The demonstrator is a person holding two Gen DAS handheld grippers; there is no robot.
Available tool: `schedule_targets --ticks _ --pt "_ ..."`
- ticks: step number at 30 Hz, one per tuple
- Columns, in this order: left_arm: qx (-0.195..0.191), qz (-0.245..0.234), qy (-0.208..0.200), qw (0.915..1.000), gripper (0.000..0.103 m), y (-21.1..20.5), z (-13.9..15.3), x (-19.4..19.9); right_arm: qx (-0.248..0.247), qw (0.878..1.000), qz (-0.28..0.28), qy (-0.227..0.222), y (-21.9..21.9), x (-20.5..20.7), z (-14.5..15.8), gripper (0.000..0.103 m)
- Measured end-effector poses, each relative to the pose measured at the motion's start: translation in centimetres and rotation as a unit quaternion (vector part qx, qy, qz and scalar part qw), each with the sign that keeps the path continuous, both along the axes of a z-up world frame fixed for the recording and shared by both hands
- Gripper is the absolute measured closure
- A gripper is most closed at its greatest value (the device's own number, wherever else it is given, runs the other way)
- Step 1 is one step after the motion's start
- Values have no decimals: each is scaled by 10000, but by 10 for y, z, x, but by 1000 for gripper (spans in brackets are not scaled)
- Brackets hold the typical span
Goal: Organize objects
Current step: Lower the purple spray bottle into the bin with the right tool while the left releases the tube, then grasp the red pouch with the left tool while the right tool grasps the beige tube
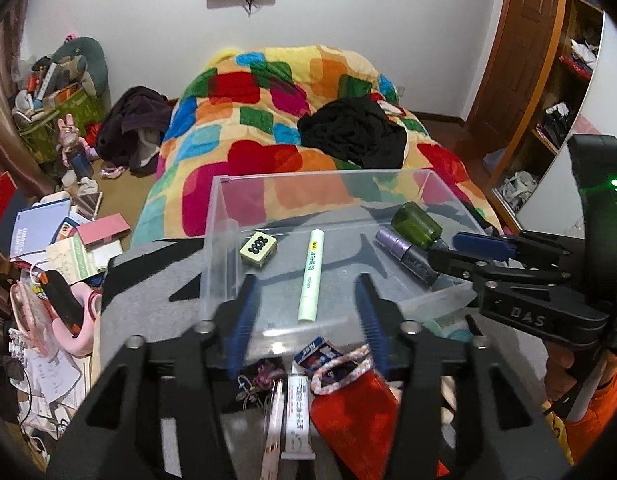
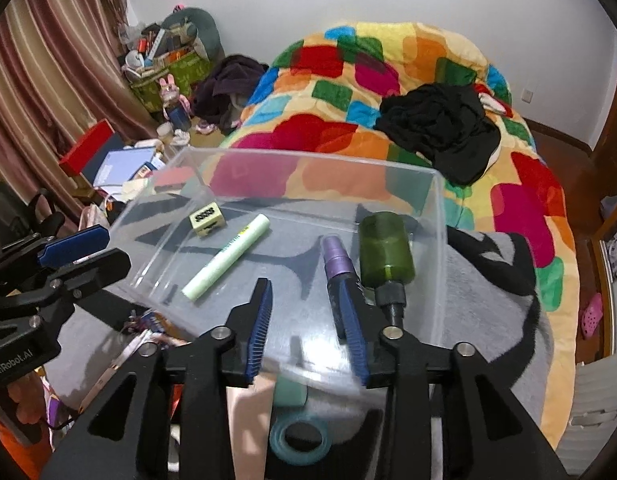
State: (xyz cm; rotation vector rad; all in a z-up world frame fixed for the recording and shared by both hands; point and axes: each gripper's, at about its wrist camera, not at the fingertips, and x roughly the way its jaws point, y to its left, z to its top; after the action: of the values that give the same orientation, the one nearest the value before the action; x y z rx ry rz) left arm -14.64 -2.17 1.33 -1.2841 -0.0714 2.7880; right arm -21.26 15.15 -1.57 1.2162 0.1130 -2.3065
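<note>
A clear plastic box point(image 1: 328, 175) point(image 2: 308, 156) stands on a grey and black blanket. In it lie a mahjong tile point(image 1: 257, 249) point(image 2: 206, 219), a pale green pen point(image 1: 311, 276) point(image 2: 228, 256), a purple spray bottle point(image 1: 406, 254) point(image 2: 337, 258) and a green bottle point(image 1: 416, 224) point(image 2: 384, 248). My left gripper point(image 1: 306, 280) is open over the box's near wall, the pen lying beyond the gap, untouched. My right gripper point(image 2: 304, 284) point(image 1: 468, 250) is open too, with nothing between its pads. The purple bottle lies just by its right finger, partly hidden.
In front of the box lie a red pouch point(image 1: 348, 412), a white tube point(image 1: 298, 416), a small blue packet point(image 1: 314, 350) and a teal tape roll point(image 2: 298, 436). A bed with a colourful quilt point(image 1: 268, 120) is behind. Books and boxes point(image 1: 60, 240) clutter the floor at left.
</note>
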Motion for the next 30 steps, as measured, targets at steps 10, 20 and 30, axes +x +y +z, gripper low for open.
schedule_targets --ticks 10,20,30 --pt "-87 101 95 9999 28 6 -4 36 -188 9994 -52 285 22 45 11 52" --pt "103 -245 -420 9988 27 28 -43 56 -159 9998 -41 -82 39 79 -19 52" --pt "812 -95 -795 9935 27 13 -70 59 -49 9996 119 -268 46 122 -45 52"
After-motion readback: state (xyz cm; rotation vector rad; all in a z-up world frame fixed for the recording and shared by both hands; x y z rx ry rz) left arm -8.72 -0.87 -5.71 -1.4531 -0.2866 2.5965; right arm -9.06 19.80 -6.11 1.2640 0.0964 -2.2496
